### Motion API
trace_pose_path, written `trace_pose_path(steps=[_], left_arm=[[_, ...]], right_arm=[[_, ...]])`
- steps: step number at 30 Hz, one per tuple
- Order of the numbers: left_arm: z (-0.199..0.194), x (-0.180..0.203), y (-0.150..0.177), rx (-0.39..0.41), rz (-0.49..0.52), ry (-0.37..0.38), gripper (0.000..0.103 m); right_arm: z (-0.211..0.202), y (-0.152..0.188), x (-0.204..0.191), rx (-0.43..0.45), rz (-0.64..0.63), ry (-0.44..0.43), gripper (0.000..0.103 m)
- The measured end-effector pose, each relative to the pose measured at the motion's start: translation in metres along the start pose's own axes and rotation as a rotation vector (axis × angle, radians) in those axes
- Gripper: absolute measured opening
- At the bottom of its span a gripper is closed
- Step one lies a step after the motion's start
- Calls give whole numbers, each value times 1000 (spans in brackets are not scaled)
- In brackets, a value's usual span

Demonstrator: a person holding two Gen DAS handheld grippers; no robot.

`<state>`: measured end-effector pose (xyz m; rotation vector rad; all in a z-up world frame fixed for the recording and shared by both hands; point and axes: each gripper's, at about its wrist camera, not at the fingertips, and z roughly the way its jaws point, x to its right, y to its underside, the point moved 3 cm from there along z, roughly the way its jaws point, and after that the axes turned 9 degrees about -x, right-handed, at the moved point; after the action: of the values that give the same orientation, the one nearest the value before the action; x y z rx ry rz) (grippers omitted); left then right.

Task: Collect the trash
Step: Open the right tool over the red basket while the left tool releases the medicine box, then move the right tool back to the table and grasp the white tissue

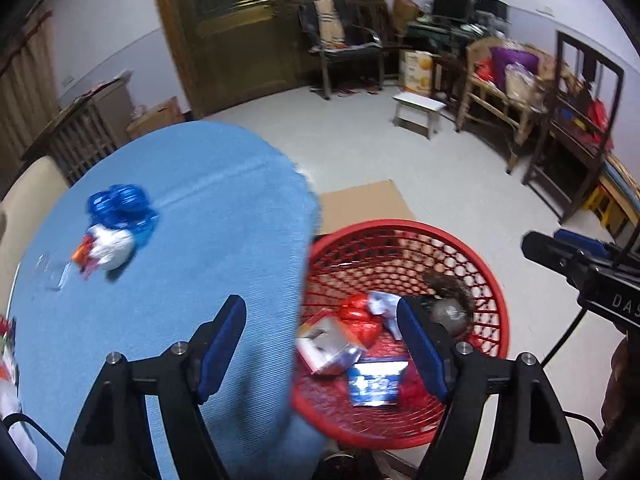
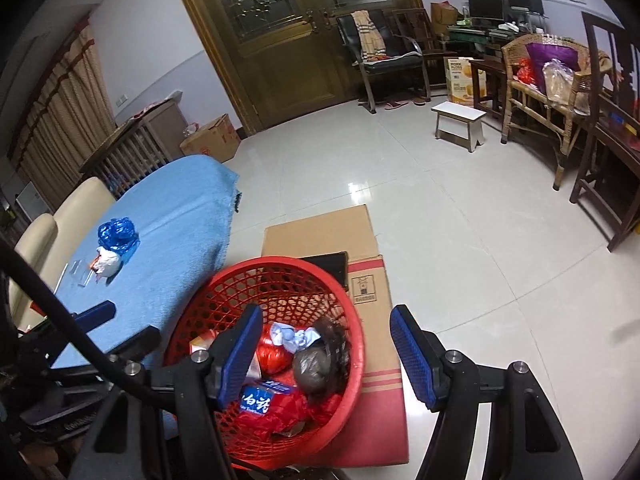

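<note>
Hovering over red basket (image 2: 352, 320) of trash, right tool (image 2: 326, 354) apart and empty, left tool (image 1: 322, 354) likewise.

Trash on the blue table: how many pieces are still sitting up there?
3 that I can see: a crumpled blue wrapper, a white and red wrapper touching it, and a clear plastic scrap beside those. More may be hidden at the table's near edge.

the white letters "das" are seen on the black body of the other claw (image 1: 612, 300) at the right edge of the left wrist view. white chinese characters, "白药", are printed on a blue packet (image 2: 256, 400) in the red plastic mesh basket (image 2: 352, 360). "pork floss" is faintly legible on an orange-and-white carton (image 2: 464, 80) by the far wall.
</note>
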<state>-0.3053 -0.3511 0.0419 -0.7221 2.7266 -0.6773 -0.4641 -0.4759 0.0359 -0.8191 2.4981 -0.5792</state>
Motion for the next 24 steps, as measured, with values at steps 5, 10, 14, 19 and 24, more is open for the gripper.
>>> trace_pose_path(steps=[5, 10, 14, 19, 24], left_arm=[[-15, -47, 19, 20, -113, -23, 78], [-24, -96, 47, 21, -230, -63, 78], [-29, -135, 70, 22, -317, -98, 78], [-33, -175, 96, 24, -420, -127, 78], [-38, -207, 122, 28, -507, -147, 78]], right_arm=[[2, 2, -24, -10, -45, -16, 70], [9, 7, -56, -33, -109, -37, 70], [15, 14, -89, -57, -173, -58, 70], [23, 25, -137, -91, -271, -85, 70], [32, 36, -185, -123, -364, -114, 70]])
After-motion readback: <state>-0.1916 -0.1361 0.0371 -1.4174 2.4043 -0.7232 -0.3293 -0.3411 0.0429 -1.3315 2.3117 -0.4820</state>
